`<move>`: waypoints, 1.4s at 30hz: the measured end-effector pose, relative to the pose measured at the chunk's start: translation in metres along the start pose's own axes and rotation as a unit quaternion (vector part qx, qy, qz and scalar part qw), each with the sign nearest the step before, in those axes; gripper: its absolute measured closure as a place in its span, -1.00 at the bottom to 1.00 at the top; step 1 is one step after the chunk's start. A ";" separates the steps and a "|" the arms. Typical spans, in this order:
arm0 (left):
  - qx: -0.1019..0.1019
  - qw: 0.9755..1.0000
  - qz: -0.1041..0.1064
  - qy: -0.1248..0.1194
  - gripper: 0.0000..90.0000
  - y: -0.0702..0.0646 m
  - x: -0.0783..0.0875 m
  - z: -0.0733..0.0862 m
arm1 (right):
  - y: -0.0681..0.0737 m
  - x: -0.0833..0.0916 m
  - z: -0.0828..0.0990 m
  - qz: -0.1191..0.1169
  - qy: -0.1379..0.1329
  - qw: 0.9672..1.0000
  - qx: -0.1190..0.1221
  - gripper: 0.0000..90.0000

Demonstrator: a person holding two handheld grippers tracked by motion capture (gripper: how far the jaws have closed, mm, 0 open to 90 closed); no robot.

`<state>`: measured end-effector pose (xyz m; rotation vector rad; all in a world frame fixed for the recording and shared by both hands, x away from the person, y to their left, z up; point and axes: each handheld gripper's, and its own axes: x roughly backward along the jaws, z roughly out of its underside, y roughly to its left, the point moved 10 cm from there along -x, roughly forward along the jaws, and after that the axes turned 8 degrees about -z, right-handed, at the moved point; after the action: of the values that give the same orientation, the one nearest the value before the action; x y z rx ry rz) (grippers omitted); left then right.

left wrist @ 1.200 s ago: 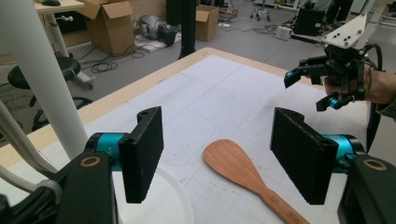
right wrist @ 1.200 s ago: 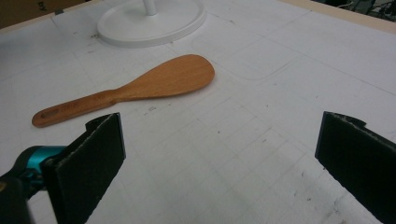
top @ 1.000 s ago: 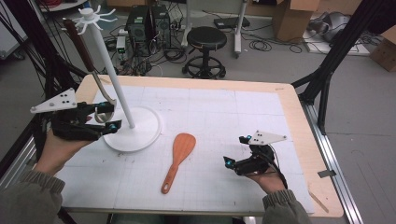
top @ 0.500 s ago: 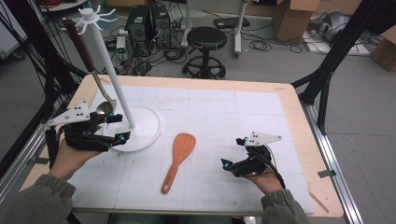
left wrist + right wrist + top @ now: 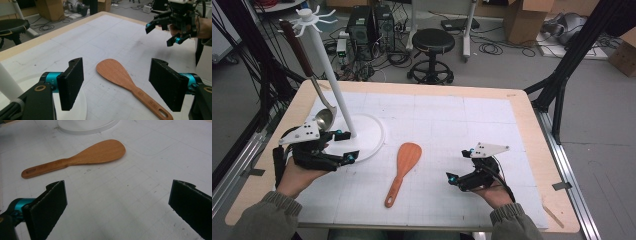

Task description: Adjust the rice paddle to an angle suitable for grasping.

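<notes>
1. My left gripper [image 5: 341, 146] sits at the left of the table, over the near edge of the white round base [image 5: 371, 131] of the stand. Its jaws are spread with nothing between them; they have just been opening a little wider.
2. One white stand rises from that base — a single pole [image 5: 332, 80] with a ring of small hooks at its top [image 5: 310, 19].
3. One metal ladle [image 5: 323, 117] with a dark handle leans beside the pole, its bowl low, just behind my left gripper. I cannot tell whether the ladle hangs from a hook.
4. One wooden rice spatula [image 5: 402, 167] lies flat on the white gridded mat [image 5: 452, 120], between my two grippers and touching neither; its blade points towards the stand's base, its handle towards my side of the table.
5. In the left gripper view the spatula [image 5: 125, 80] shows a small stamped mark near the slotted handle end — too small to read. I see no other writing.
6. My right gripper [image 5: 459, 166] is at the right, near the spatula, jaws spread wide and empty; in the right gripper view the spatula [image 5: 82, 157] lies ahead of them.
</notes>
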<state>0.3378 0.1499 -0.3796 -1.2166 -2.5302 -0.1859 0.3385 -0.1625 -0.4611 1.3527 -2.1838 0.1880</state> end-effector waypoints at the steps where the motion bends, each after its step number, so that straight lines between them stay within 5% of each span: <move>1: 0.000 1.000 0.001 0.001 -0.37 -0.001 -0.001 0.001 | 0.000 0.000 0.000 -0.001 0.000 1.000 0.001 -0.99; 15: -0.004 1.000 -0.009 0.008 -0.35 -0.010 -0.015 0.021 | 0.004 -0.003 0.002 -0.007 0.005 1.000 0.002 -0.98; 19: -0.009 1.000 -0.007 0.015 -0.35 -0.016 -0.020 0.025 | 0.010 -0.005 0.005 -0.024 0.012 1.000 0.000 -0.63; 32: -0.006 1.000 0.006 0.021 -0.34 -0.027 -0.028 0.033 | 0.021 -0.019 0.011 -0.047 0.038 0.998 0.009 -0.53; 42: -0.012 0.999 -0.005 0.043 0.08 -0.027 -0.040 0.045 | 0.019 -0.015 0.010 -0.045 0.030 0.998 0.009 -0.48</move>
<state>0.3299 0.1151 -0.4348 -1.1789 -2.4671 -0.2668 0.3235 -0.1456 -0.4740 1.4329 -2.0715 0.2127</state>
